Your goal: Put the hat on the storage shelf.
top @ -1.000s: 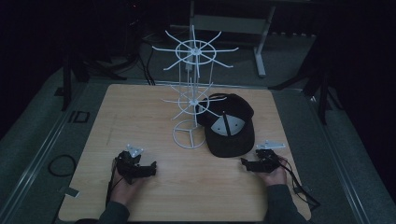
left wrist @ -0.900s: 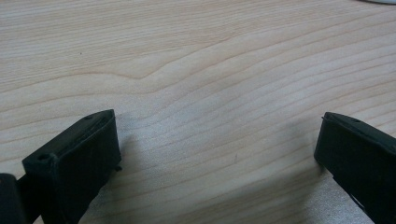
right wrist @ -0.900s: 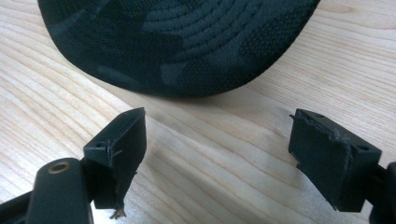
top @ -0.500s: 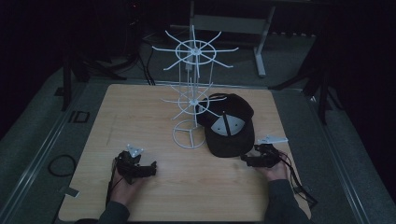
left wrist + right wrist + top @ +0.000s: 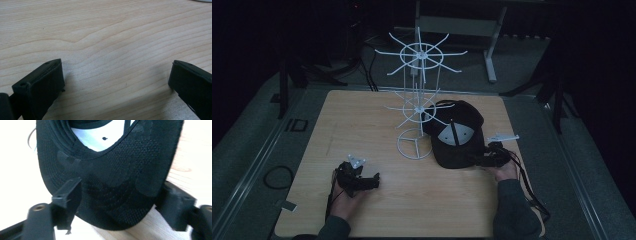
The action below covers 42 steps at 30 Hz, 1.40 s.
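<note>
A black cap (image 5: pixel 457 135) lies upside down on the wooden table (image 5: pixel 362 125), its white lining showing, just right of a white wire rack (image 5: pixel 417 100). My right gripper (image 5: pixel 478 161) sits at the cap's near right edge. In the right gripper view the black brim (image 5: pixel 117 182) lies between the jaws of this gripper (image 5: pixel 120 202), which stand open on either side of it. My left gripper (image 5: pixel 373 181) rests on the table at the near left, held by a hand. In its own view the left gripper (image 5: pixel 116 75) is open over bare wood.
The rack has spoked arms on two tiers and a ring base (image 5: pixel 414 146) close to the cap's left side. Grey floor (image 5: pixel 257 150) and dark stands surround the table. A cable (image 5: pixel 527 185) trails from my right gripper along the table's right edge.
My right gripper has moved forward and left, up to the cap, so the brim now lies between its jaws. The left gripper has stayed in place.
</note>
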Motion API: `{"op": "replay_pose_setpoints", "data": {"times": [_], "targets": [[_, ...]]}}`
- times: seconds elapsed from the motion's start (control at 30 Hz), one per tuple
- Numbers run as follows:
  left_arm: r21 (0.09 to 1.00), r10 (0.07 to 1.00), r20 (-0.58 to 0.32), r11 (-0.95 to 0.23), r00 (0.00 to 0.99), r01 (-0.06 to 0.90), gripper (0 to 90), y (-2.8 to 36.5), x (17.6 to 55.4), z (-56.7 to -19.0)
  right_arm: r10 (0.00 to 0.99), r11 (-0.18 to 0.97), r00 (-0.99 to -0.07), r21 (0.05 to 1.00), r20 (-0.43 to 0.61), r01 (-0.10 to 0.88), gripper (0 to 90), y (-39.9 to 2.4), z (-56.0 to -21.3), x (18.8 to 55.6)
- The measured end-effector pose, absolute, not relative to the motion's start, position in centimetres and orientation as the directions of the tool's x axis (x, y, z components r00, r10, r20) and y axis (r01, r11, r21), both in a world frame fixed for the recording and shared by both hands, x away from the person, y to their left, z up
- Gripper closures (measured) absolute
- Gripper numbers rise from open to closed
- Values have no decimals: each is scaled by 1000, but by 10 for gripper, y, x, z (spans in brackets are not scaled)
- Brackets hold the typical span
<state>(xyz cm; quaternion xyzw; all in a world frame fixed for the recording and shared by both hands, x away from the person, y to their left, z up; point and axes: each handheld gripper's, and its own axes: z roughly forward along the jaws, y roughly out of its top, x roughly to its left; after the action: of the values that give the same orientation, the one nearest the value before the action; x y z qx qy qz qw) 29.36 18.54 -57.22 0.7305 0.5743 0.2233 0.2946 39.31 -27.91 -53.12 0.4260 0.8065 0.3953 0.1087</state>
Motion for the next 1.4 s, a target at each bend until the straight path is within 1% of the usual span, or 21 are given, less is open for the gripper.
{"op": "replay_pose_setpoints", "data": {"times": [0.03,0.07,0.1,0.2,0.23,0.33,0.43,0.57,0.6,0.63,0.77,0.93,1.13,1.17,1.3,1.4], "targets": [[687,970,-12,-167,241,708,1,185,294,-572,763,326,-623,731,170,599,320,-279,-532,395],[687,970,-12,-167,241,708,1,185,294,-572,763,326,-623,731,170,599,320,-279,-532,395],[686,970,-12,-167,241,708,1,185,294,-572,750,323,-635,734,187,597,360,-279,-534,396],[687,970,-12,-167,241,708,1,185,294,-572,739,316,-643,739,203,596,387,-278,-534,397],[687,971,-12,-167,241,707,1,185,294,-572,731,305,-647,745,215,593,423,-277,-535,397],[687,970,-12,-167,241,707,1,185,294,-572,730,302,-649,750,215,589,467,-275,-535,396],[687,971,-12,-167,241,707,1,185,294,-572,717,299,-659,754,227,585,529,-273,-535,394],[687,971,-12,-167,241,707,1,185,294,-572,682,292,-685,763,257,576,610,-271,-533,390],[687,971,-12,-167,241,707,1,185,294,-572,682,292,-685,763,257,576,610,-271,-533,390],[687,971,-12,-167,241,707,1,185,294,-572,657,287,-702,769,277,571,655,-269,-532,387],[687,971,-12,-167,241,707,1,185,294,-572,611,266,-724,778,321,570,725,-265,-532,380],[687,971,-12,-167,241,707,1,185,294,-572,586,259,-733,778,345,573,759,-259,-532,373],[686,970,-11,-169,242,708,1,186,294,-572,603,226,-712,778,360,586,786,-255,-529,367],[686,970,-11,-169,241,708,1,186,294,-572,615,200,-694,777,374,597,804,-255,-527,365],[687,970,-11,-168,241,707,1,185,294,-572,630,152,-672,786,389,599,843,-255,-523,361],[686,970,-11,-169,242,708,1,186,294,-572,637,127,-661,791,397,598,855,-255,-521,359]]}}
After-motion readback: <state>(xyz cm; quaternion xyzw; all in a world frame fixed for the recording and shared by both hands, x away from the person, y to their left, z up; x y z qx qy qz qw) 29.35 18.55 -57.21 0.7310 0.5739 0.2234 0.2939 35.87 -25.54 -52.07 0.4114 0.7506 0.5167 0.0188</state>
